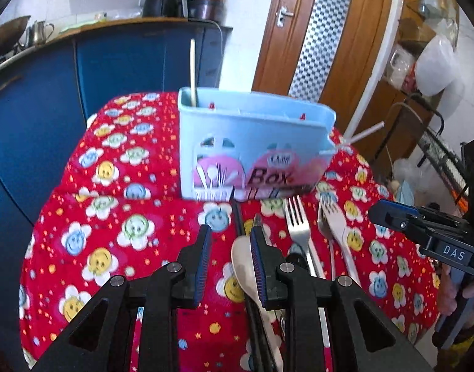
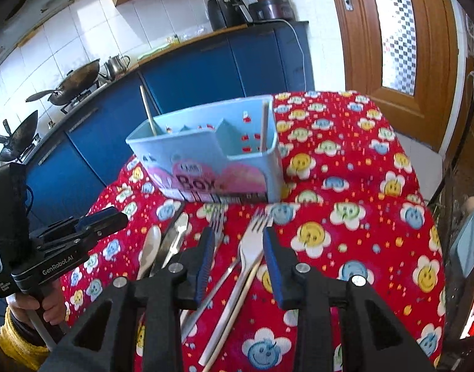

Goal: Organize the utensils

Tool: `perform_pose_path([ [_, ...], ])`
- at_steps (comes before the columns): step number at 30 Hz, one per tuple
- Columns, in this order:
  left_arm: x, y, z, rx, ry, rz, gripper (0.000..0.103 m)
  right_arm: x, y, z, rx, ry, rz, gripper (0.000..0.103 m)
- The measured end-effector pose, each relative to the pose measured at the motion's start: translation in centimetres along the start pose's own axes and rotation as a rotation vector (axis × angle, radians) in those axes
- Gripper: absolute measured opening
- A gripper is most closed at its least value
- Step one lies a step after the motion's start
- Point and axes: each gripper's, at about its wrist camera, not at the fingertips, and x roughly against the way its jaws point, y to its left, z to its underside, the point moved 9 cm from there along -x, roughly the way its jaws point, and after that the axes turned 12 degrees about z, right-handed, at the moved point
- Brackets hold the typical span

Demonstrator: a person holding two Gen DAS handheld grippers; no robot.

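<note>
- Left tongs (image 1: 230,241): jaws stand apart, nothing between the pads. They hang low over the desk (image 1: 82,217), just left of the laid-out cutlery; the right pad overlaps the spoon (image 1: 241,266) from this angle, and contact cannot be confirmed.
- Right tongs (image 2: 237,241): jaws apart, nothing held. They hang above the two forks; the white fork (image 2: 252,248) shows in the gap between the fingers.
- Seen from the right wrist, the left tongs appear at the left edge, gripped by a hand (image 2: 29,307) in a yellow sleeve; how far those jaws stand apart cannot be judged from there.
- Cutlery lies in a row on the desk in front of the box (image 2: 206,158), handles toward the viewer: spoon, a dark chopstick (image 1: 237,217), a knife (image 2: 176,232), a metal fork (image 1: 297,220), then the white fork lying over another metal fork (image 1: 322,226).
- The box is light blue, upright, at the middle of the desk, with compartments inside. One pale chopstick (image 2: 147,111) stands at its left end, another (image 2: 263,127) in the right end compartment.
- Desk covering: red cloth with smiling flower print.
- Beyond the desk: blue cabinets (image 2: 206,71), woks (image 2: 72,80) on a stove, a wooden door (image 1: 323,31).
</note>
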Motion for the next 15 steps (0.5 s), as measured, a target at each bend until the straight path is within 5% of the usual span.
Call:
perform_pose_path([
  [15, -2.5, -0.2, 3.3, 0.024, 0.128, 0.005, 0.037, -1.4, -0.6, 2.3, -0.014, 0.062, 0.003, 0.037],
])
